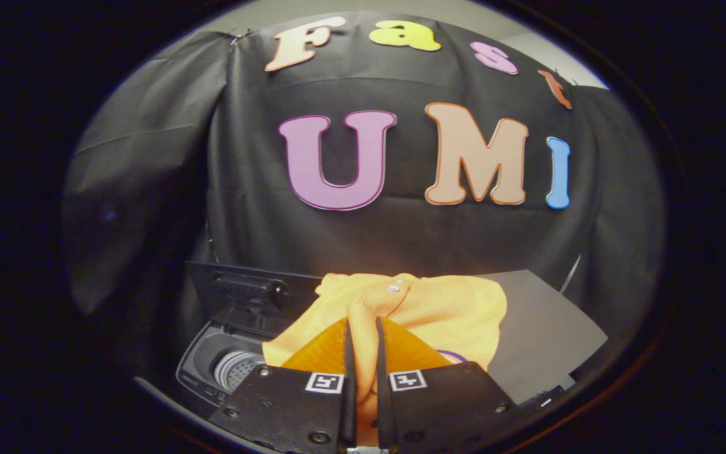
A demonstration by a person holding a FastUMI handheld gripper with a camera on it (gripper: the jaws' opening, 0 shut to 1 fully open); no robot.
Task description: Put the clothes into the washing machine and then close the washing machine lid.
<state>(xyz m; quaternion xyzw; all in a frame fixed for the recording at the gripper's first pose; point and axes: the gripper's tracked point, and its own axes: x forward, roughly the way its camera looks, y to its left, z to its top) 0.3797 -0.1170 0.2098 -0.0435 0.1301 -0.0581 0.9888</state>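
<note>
A: What did the gripper view give you?

B: The gripper [363,328] had its two fingers drawn nearly together, with only a narrow slot left between them, and a fold of the orange garment [426,309] ran down through that slot. Both fingers pressed on the cloth, so it was clamped.

A: And the rest of the garment?

B: It spread out just ahead of the fingers and to their right, bunched and rumpled, with a small pale button [393,289] showing near a collar fold. A thin purple line showed at its lower edge, beside the right finger; I could not tell what that was.

A: Where was the washing machine?

B: The washing machine [212,366] sat low and to the left of the fingers. Its dark lid [246,296] stood up, open, behind the opening, and the pale ribbed drum [237,369] was visible inside. The garment's left edge overlapped the machine's right side and hid part of the opening.

A: Anything else around?

B: A flat grey panel [539,328] lay to the right of the garment, partly covered by it. A thin pale cord [570,274] ran down past its far corner.

A: The room?

B: Black cloth [262,189] hung as the booth's wall behind everything, creased, with a strip of pale wall above it.
</note>
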